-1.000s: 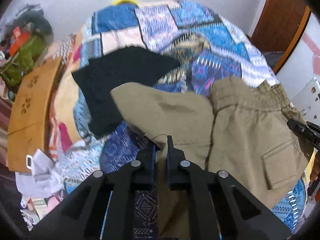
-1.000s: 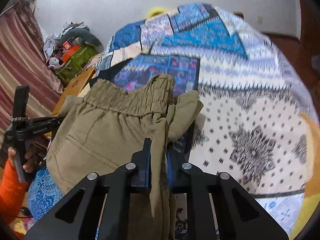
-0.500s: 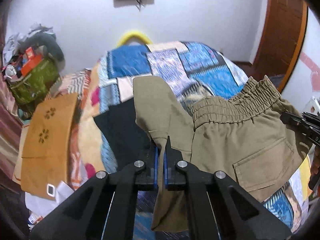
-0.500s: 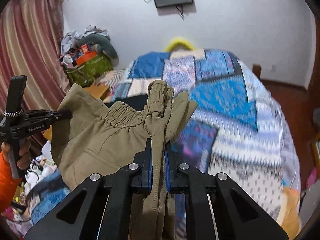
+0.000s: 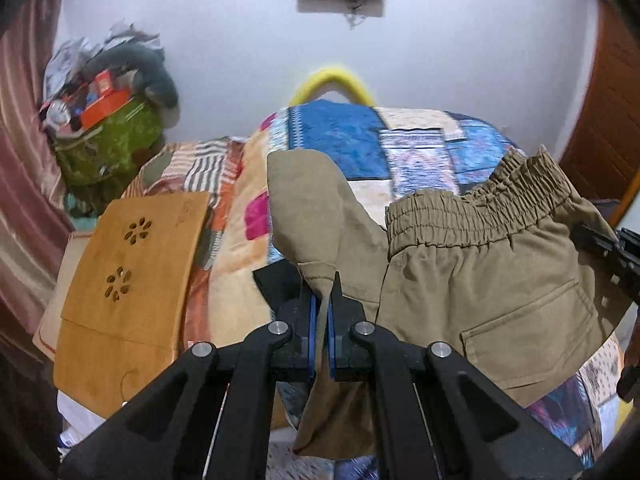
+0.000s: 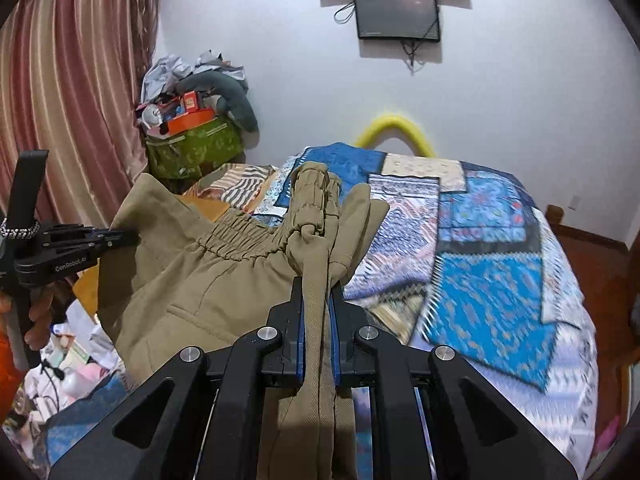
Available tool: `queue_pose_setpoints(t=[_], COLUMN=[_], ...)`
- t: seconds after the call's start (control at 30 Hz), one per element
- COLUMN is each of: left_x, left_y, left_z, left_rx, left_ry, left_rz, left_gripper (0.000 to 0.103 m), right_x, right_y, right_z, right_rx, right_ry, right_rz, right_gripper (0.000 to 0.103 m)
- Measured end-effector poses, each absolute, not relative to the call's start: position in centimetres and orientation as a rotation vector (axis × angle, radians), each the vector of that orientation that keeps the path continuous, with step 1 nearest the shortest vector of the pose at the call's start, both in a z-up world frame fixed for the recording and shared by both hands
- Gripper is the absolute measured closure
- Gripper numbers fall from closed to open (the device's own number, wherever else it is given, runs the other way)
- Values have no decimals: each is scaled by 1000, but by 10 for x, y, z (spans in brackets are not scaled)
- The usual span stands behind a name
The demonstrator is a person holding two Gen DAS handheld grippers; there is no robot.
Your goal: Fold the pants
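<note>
The khaki pants (image 5: 480,280) with an elastic waistband hang in the air above the bed, stretched between both grippers. My left gripper (image 5: 320,300) is shut on a fold of the khaki fabric at one end. My right gripper (image 6: 318,300) is shut on the bunched waistband end of the pants (image 6: 192,280). The right gripper also shows at the right edge of the left wrist view (image 5: 608,252). The left gripper shows at the left of the right wrist view (image 6: 72,244). A back pocket faces the left camera.
The bed carries a blue patchwork quilt (image 6: 480,240). A wooden board (image 5: 132,264) leans at the bed's left side. A green bag (image 6: 192,144) piled with clutter stands by the striped curtain (image 6: 72,80). A wooden door (image 5: 608,100) is at the right.
Both grippers have lifted the pants up off the quilt and the views have tilted up toward the wall. The black cloth on the bed is now mostly hidden behind the pants.
</note>
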State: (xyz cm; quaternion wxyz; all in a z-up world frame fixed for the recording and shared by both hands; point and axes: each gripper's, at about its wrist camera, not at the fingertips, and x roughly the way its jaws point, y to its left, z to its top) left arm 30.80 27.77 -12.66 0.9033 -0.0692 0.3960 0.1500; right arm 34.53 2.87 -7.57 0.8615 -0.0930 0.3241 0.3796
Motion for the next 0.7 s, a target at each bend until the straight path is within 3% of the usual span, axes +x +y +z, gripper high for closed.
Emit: queue_pose_setpoints(t=[0.47,0.6,0.7], left_x=[371,370,360], left_y=[341,358,361], left_z=[-276,-317,-319], left_rx=[-202,-267,-267], left_ry=[1072,1169,1167], left_rz=[407,394,385], left_gripper=[98,88,81], right_x=[414,419,420], right_y=[103,94,84], right_z=[-195,-219,-218], right_rx=[-349,-380,-358], right_ry=[929,1024,1076], right_rz=[756,713,714], right_gripper=[94,89,84])
